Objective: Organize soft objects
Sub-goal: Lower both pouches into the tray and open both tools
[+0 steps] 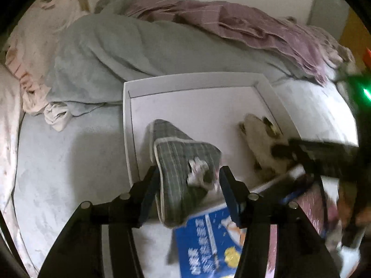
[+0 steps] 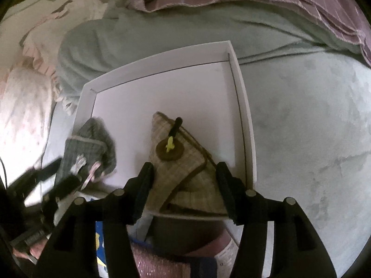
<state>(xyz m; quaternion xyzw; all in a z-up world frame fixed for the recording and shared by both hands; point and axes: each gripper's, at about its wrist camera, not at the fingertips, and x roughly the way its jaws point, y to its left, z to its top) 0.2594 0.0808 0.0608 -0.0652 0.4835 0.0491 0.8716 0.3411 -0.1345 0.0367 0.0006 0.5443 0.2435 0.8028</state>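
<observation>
Grey slipper [image 1: 183, 162] btwn left gripper [image 1: 187, 185] fingers

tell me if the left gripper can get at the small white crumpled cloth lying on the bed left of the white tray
Probably yes. The small white crumpled cloth lies uncovered at the grey blanket's edge, outside the white tray. The left gripper straddles the grey plaid slipper, so it must clear that first.

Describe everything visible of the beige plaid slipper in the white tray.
The beige plaid slipper looks like soft woven fabric with brown piping along its edges. On its upper sits a round brown patch with a small yellow figure and a black stalk. It lies flat in the white tray, near the right wall, with its heel end over the tray's near edge. The right gripper straddles it with jaws spread; whether the pads press it is unclear. The grey plaid slipper lies apart, to its left.
</observation>
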